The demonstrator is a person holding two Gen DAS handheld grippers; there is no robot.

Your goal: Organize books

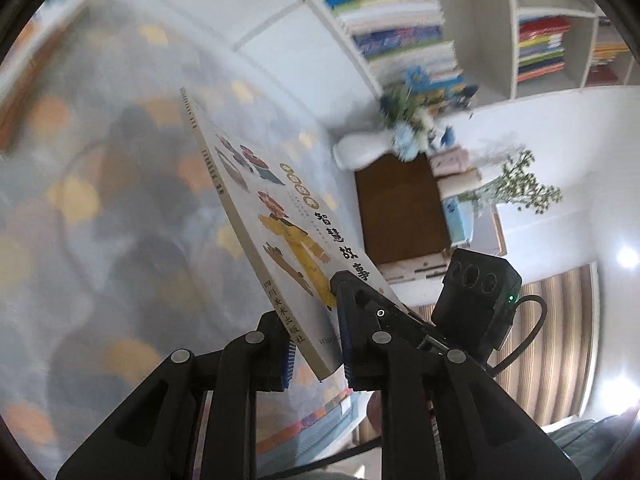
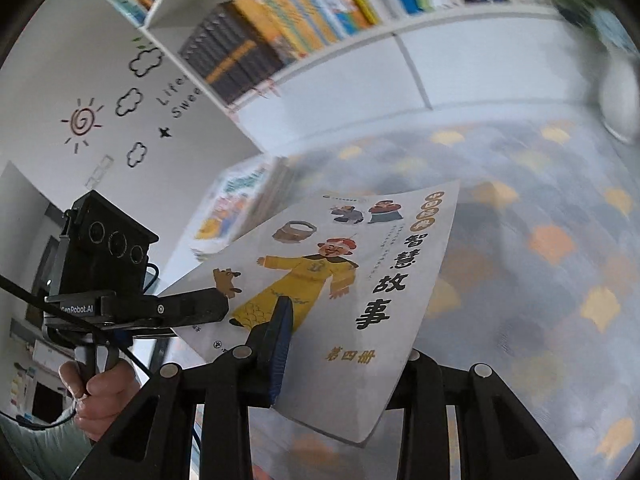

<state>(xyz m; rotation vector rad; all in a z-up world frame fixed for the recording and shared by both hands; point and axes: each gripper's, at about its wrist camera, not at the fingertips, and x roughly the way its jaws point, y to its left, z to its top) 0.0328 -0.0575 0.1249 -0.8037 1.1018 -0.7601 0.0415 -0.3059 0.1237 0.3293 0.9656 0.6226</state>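
Both tools are clamped on one thin picture book (image 2: pixel 340 280), lifted clear above the patterned bed cover (image 2: pixel 560 240). The left tool (image 1: pixel 316 344) pinches its spine-side bottom corner; the right tool (image 2: pixel 340 360) grips the bottom edge, one pad over the cover. A two-point hold likely keeps the floppy book from sagging. The bookshelf (image 2: pixel 320 12) beyond, already packed, is the probable destination.

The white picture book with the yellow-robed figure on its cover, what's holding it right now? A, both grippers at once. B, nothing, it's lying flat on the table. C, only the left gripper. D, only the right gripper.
A: the book is clamped by the right gripper at its lower edge and by the left gripper too.
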